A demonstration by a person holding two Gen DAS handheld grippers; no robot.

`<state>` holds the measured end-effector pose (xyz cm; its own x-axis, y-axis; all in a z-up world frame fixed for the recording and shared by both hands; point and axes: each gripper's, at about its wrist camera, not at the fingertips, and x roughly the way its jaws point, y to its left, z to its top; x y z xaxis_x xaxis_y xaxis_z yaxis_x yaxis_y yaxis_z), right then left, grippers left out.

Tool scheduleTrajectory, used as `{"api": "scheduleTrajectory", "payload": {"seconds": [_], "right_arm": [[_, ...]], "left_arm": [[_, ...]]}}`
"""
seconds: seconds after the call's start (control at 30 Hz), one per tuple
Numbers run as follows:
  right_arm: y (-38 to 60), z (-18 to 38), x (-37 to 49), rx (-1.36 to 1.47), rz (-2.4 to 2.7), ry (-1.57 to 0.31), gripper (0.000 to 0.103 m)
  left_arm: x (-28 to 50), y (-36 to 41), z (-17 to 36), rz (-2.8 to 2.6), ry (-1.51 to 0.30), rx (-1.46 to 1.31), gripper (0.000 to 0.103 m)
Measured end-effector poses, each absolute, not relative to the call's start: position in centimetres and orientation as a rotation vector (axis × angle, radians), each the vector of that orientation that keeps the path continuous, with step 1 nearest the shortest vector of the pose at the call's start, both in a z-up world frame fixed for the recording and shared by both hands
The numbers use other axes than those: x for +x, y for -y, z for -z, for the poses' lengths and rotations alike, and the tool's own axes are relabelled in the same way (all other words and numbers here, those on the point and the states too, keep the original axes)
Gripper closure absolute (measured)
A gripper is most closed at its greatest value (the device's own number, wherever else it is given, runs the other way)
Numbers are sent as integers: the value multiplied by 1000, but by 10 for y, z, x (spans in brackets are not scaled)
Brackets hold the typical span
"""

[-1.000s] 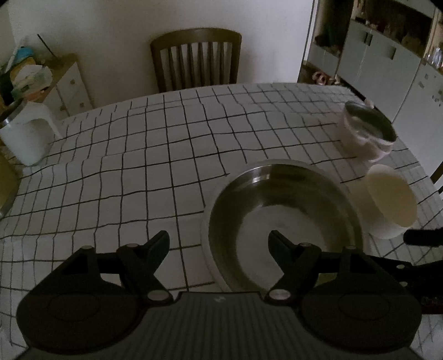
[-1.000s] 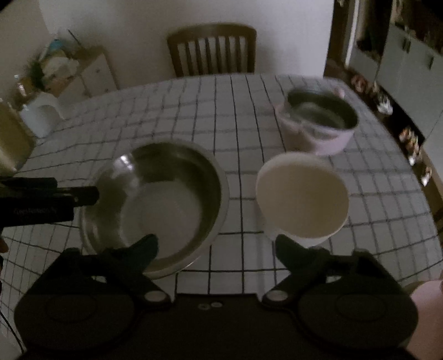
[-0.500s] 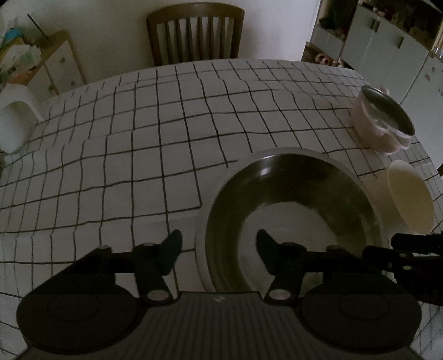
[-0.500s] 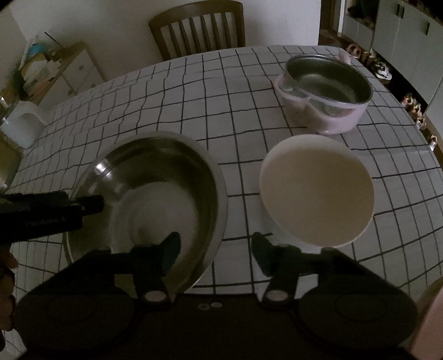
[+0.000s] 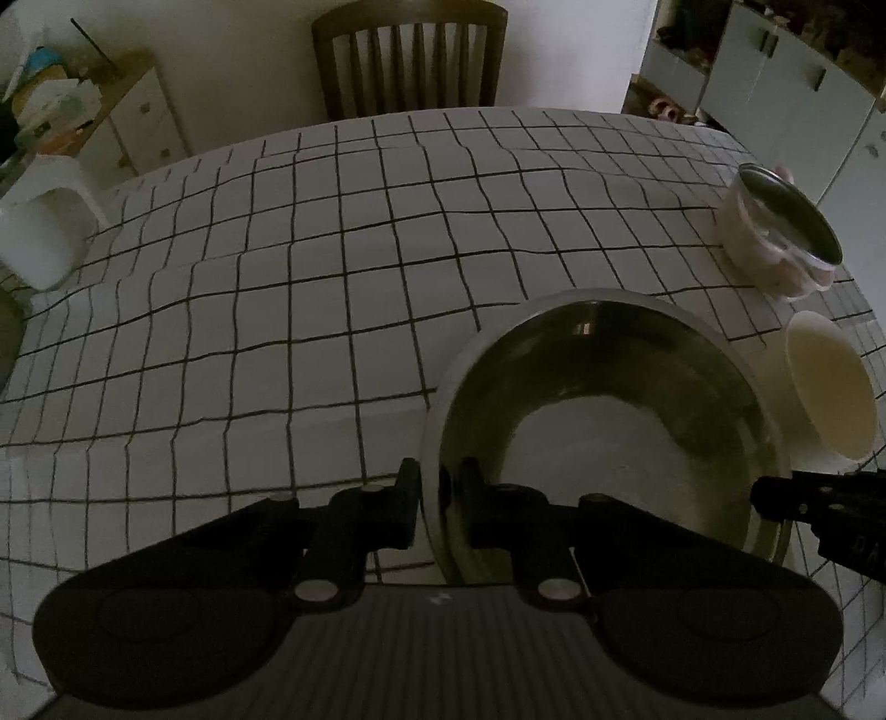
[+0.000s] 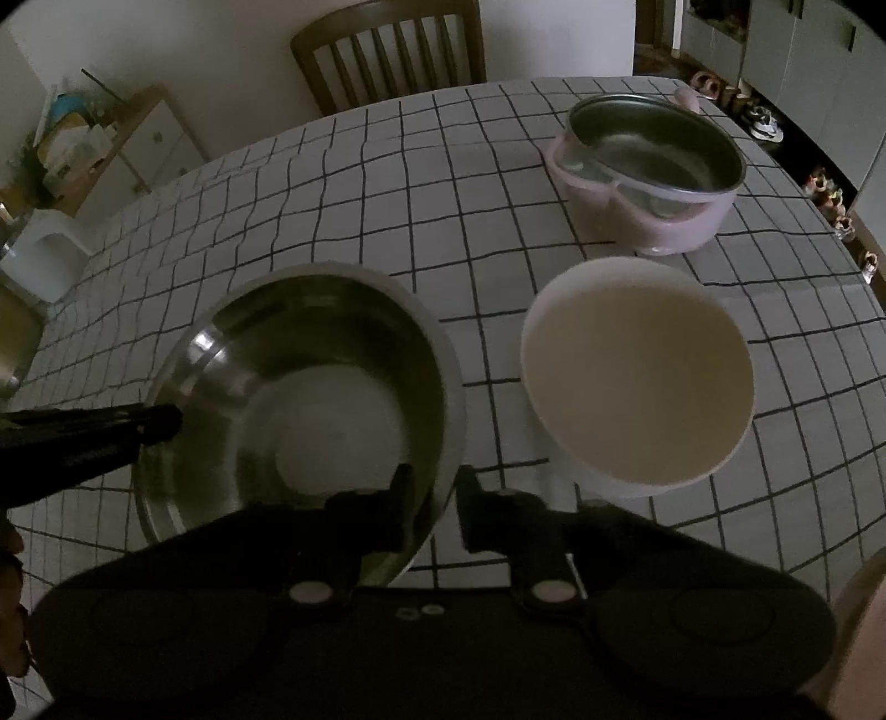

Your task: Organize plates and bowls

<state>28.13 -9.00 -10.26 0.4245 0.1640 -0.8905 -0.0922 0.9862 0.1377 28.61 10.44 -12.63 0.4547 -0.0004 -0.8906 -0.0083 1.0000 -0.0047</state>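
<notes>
Right wrist view: the steel bowl (image 6: 310, 387) sits empty on the bench (image 6: 387, 194), rim pinched by both the right gripper (image 6: 434, 501) and left gripper (image 5: 437, 498), whose fingers have just closed; the white bowl (image 6: 637, 371) beside it holds nothing.

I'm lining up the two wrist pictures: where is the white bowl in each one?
Left wrist view: the white bowl sits at the far right edge, right of the steel bowl.
Right wrist view: the white bowl is right of centre, beside the same steel bowl and in front of the pink pot.
Shared landmark: the wooden chair at the table's far side.
</notes>
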Motion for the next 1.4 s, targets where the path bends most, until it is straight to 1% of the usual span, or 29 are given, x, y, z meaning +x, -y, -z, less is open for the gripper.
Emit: {"api": "scheduleTrajectory", "payload": {"seconds": [0.77, 1.23, 1.4], "right_arm": [[95, 56, 209, -29, -269, -1097, 88], [94, 43, 159, -93, -349, -1078, 88], [99, 47, 147, -95, -367, -1094, 88]], "left_arm": [[177, -92, 70, -35, -1078, -13, 89], [121, -88, 65, -74, -1090, -45, 89], [106, -84, 69, -70, -1100, -49, 89]]}}
